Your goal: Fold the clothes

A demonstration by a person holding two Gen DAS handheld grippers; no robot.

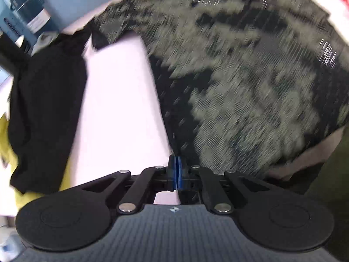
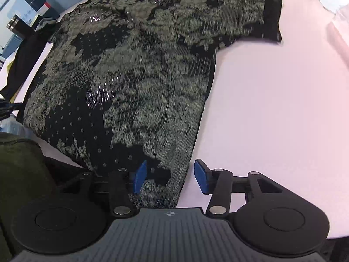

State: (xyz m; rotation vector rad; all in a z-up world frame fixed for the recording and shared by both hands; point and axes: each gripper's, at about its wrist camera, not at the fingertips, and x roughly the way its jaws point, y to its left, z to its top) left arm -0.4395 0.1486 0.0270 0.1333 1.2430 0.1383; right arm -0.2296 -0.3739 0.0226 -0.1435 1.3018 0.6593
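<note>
A black top with a pale flower pattern [image 2: 135, 76] is spread flat on the pink bench [image 2: 272, 109]. Its long way runs from the hem, close to the tools, up to the neck far away. The right tool [image 2: 170, 176] is held wide open over the hem corner, with one blue pad above the cloth and the other just past its side edge. Nothing is gripped by it yet. The left tool [image 1: 175, 175] is pinched tight at the other hem corner, and the cloth seems to be caught in it. A plain black garment [image 1: 45, 109] is piled beside the top, past its left sleeve.
</note>
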